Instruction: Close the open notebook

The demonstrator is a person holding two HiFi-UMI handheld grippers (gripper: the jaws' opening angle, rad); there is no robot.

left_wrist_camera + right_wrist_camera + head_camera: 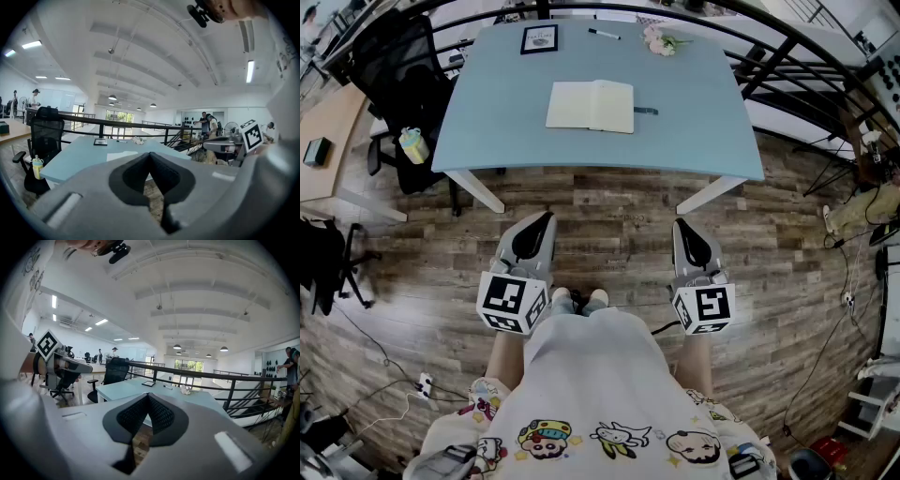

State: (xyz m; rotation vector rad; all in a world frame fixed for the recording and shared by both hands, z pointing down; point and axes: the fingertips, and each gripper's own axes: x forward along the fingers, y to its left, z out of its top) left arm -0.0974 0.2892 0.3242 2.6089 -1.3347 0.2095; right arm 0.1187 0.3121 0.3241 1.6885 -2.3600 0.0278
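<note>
Altogether one notebook (591, 106) lay open and flat on the bench (694, 122), near the middle of the top, both cream pages up. Behind it, along the far edge, were one pen (604, 35), one small dark frame (539, 39) and one bunch of pale flowers (661, 41), each well apart from the notebook. One bottle (413, 145) stood on the chair (398, 66) at the bench's left end.

Two grippers were in view, each with one marker cube. The left gripper (546, 217) and the right gripper (680, 225) hung side by side over the floor (609, 211), in front of the person's body and short of the bench's near edge, both tipped slightly down toward it. In the left gripper view the fingers (129, 176) were pressed together at the tips with nothing between them. In the right gripper view the fingers (133, 416) were likewise closed tip to tip and empty. Neither gripper touched the notebook or the bench.

The bench had a light blue top on white legs. The floor was grey-brown wood plank. A black railing (787, 56) ran behind the bench, and the room beyond was a wide white office with ceiling lamps, desks and a few people far off.
</note>
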